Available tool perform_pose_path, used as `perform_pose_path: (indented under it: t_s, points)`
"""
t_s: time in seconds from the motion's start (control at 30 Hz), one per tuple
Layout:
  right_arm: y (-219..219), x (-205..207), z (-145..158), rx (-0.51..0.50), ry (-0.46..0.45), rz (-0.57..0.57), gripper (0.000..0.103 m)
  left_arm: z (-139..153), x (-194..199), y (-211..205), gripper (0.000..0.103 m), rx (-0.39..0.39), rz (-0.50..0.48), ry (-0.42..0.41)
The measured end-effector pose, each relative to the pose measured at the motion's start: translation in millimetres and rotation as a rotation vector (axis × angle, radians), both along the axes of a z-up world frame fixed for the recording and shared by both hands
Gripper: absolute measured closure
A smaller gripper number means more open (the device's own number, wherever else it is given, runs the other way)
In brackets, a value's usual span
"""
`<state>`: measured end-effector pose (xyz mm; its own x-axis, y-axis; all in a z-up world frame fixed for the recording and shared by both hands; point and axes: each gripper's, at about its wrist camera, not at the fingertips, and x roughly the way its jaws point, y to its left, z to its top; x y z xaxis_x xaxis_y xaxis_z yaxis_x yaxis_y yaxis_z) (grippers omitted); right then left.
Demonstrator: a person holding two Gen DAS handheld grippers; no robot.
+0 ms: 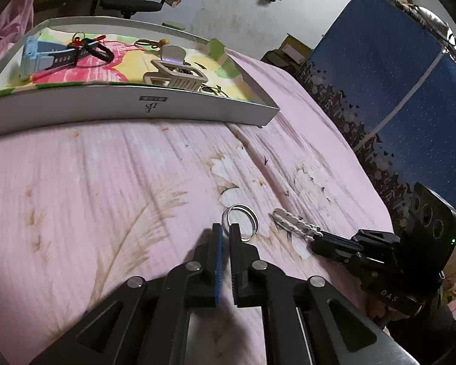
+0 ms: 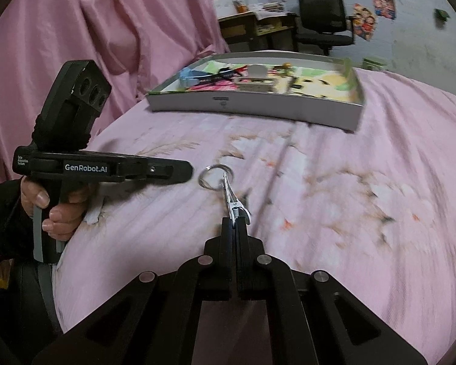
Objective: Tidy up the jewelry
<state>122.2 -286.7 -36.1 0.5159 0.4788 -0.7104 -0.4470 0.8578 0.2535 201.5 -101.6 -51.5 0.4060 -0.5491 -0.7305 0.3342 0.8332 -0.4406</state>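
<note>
Low in the middle of the left wrist view, the left gripper (image 1: 226, 231) is clenched on the near edge of a silver key ring (image 1: 241, 220), which lies on the pink bedspread (image 1: 106, 182). Just right of the ring lies a small metal clip (image 1: 291, 223), and the right gripper (image 1: 317, 237) reaches in from the lower right with its tips closed on that clip's near end. In the right wrist view the same clip (image 2: 231, 200) runs up from the right gripper (image 2: 236, 222) — pinched tight between the pads — to the key ring (image 2: 214, 176) at centre frame. At left of that view a person's hand (image 2: 54, 210) grips the handle of the left gripper (image 2: 187, 168), whose tips sit just beside the ring.

Toward the top of both views a shallow white tray (image 1: 136, 106) rests on the bedspread, well apart from the ring. Inside it lie a dark watch strap (image 1: 73, 56), a pale hair claw (image 1: 176, 74) and other small pieces — too small to name.
</note>
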Motion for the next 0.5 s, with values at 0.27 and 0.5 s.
perform_pose_path:
  t_s: [0.27,0.5]
  points:
    - [-24.4,-4.5,-6.7,0.03,-0.002,-0.118,0.101,-2.8,14.7,-14.5,0.091,0.047,-0.027,0.028]
    - [-21.5,-2.2,-8.3,0.037,-0.004,-0.128,0.101,-4.2,13.8,-25.5,0.08,0.096,-0.07,0.015]
